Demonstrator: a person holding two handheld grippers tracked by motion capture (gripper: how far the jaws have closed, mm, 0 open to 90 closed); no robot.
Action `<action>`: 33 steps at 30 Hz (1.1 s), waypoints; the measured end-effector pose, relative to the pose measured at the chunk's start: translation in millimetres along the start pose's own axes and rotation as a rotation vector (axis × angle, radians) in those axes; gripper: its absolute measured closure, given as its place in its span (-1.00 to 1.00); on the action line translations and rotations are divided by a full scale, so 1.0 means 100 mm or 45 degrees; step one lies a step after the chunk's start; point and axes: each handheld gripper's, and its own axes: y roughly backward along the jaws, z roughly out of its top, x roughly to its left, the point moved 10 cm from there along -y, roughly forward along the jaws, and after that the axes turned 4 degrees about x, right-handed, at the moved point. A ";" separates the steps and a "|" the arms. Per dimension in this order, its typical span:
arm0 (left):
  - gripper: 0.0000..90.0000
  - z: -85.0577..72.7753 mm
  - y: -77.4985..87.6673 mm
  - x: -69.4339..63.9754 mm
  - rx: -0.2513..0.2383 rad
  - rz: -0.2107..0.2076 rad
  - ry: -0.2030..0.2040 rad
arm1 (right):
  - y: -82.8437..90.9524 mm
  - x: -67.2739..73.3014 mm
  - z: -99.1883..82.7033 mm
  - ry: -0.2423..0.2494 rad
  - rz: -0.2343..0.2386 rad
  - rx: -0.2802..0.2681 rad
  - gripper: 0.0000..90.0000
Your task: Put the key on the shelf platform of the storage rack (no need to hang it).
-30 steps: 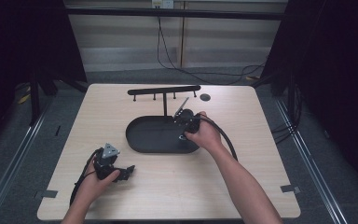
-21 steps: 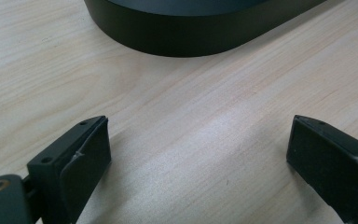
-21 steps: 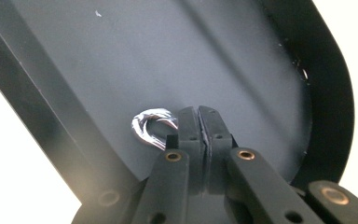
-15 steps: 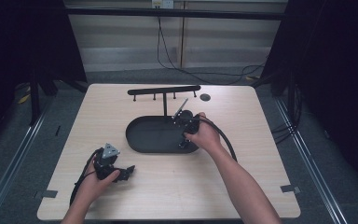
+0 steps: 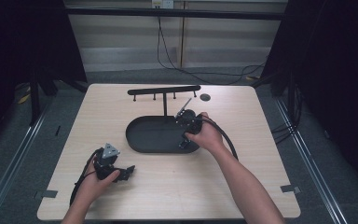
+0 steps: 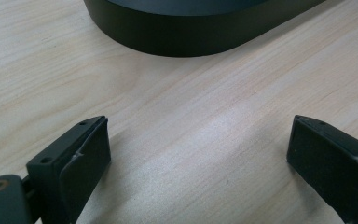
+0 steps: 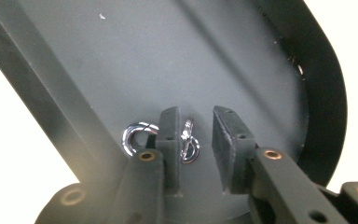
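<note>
In the high view, the right gripper points down into the right end of the black tray at mid-desk; the left gripper rests near the front left edge.

In the left gripper view, its fingers stand wide apart over bare wood, holding nothing, the tray just ahead.

In the right gripper view, the fingers have just been opening, now slightly parted. A silver ring lies on the tray floor between them, beside the one finger, not gripped.

Right gripper pointed down into the black oval tray; left gripper lay well apart on the table.
</note>
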 end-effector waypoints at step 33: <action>-0.87 0.00 0.00 0.00 -0.001 0.000 0.000 | 0.20 0.11 -0.06 -0.069 0.074 -0.080 -0.30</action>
